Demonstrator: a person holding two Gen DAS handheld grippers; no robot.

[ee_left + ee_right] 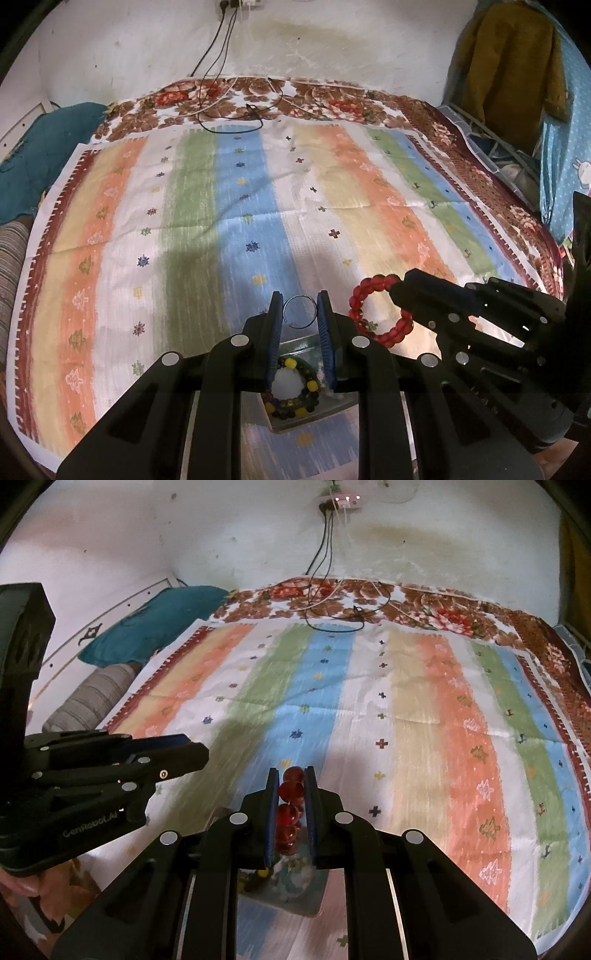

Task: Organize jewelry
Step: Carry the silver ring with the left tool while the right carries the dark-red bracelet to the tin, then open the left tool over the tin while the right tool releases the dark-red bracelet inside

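Note:
My left gripper (300, 301) is shut on a thin silver wire bangle (300, 312), held between its blue pads above a small metal tray (314, 415). A dark beaded bracelet with yellow beads (293, 387) lies in that tray. My right gripper (291, 775) is shut on a red beaded bracelet (290, 803), which hangs between its fingers over the tray (295, 890). In the left wrist view the right gripper (400, 284) comes in from the right, with the red bracelet (380, 310) dangling from its tip. The left gripper (199, 751) shows at the left of the right wrist view.
A striped cloth (258, 206) covers a floral blanket (325, 96) on a bed. Charging cables (236, 107) lie at the far edge by the wall. A teal pillow (40, 147) lies at the left. Hanging clothes (509, 66) are at the right.

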